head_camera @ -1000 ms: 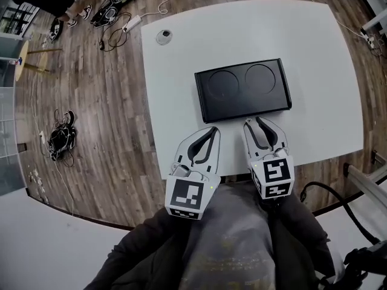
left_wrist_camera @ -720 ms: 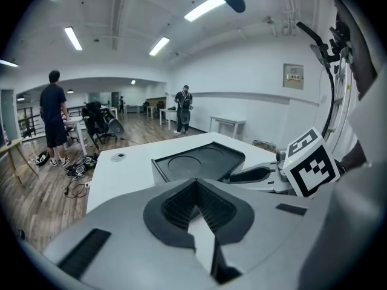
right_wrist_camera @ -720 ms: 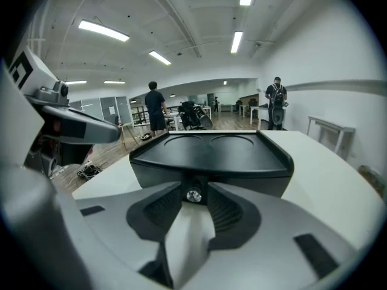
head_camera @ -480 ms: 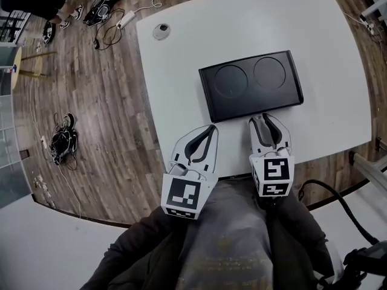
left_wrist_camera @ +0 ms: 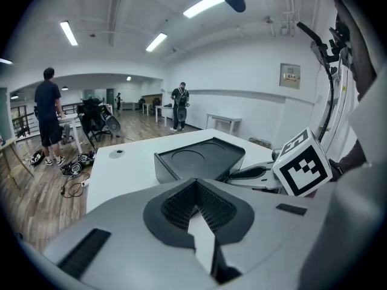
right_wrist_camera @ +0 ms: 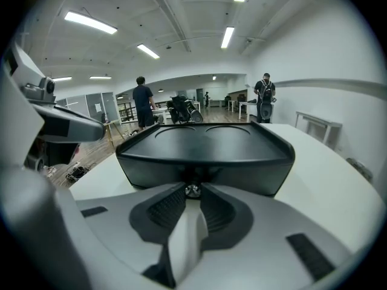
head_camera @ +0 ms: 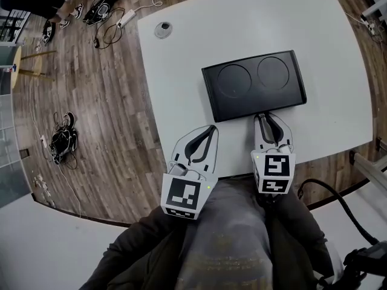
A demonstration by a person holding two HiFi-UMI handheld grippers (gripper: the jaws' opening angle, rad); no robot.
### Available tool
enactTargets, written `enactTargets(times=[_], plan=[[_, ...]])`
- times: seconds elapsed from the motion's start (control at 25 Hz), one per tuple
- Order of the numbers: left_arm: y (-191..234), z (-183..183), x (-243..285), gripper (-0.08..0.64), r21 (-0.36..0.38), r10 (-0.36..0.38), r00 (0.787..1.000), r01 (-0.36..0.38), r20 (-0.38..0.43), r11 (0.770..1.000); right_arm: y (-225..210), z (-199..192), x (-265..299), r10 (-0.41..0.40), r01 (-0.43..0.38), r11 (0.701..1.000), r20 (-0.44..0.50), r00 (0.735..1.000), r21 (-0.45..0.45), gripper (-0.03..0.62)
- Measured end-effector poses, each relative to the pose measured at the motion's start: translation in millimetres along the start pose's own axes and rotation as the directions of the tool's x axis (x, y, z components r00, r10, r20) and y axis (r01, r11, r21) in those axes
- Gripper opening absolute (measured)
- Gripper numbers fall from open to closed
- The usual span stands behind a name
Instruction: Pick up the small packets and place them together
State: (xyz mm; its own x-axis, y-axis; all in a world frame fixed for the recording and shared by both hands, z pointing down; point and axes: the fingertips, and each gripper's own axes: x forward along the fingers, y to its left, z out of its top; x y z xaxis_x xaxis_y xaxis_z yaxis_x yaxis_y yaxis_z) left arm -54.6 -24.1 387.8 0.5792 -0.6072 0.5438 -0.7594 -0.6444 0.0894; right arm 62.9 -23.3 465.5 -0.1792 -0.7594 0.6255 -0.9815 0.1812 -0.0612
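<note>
In the head view, a black two-ring cooktop [head_camera: 254,84] is seen on the white table [head_camera: 181,71], with the left gripper [head_camera: 211,129] held at the table's near edge and the right gripper [head_camera: 266,117] at the cooktop's near wall. In the left gripper view, the jaws are seen together with nothing between them. In the right gripper view, the jaws have just been closing and are seen clamped on a small silvery knob [right_wrist_camera: 192,190] on that wall; the small packets cannot be made out.

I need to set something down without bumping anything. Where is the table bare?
Bare: the wide strip of table left of the black tray, up to the round cap, the band beyond it, and the right side. Crowded: the near edge, where the left gripper hovers beside the right gripper, its jaws just closing onto the tray's front knob.
</note>
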Motion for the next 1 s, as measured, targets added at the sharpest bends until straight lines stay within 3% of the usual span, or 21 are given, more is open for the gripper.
enactTargets(times=[1.0], plan=[[-32.8,-20.3,-20.9,0.003,0.028,-0.036,0.999,0.036,0.007,0.999,10.7,-38.7,-45.2,-0.001,0.001,1.000,0.016,1.000,-0.009,0.078]])
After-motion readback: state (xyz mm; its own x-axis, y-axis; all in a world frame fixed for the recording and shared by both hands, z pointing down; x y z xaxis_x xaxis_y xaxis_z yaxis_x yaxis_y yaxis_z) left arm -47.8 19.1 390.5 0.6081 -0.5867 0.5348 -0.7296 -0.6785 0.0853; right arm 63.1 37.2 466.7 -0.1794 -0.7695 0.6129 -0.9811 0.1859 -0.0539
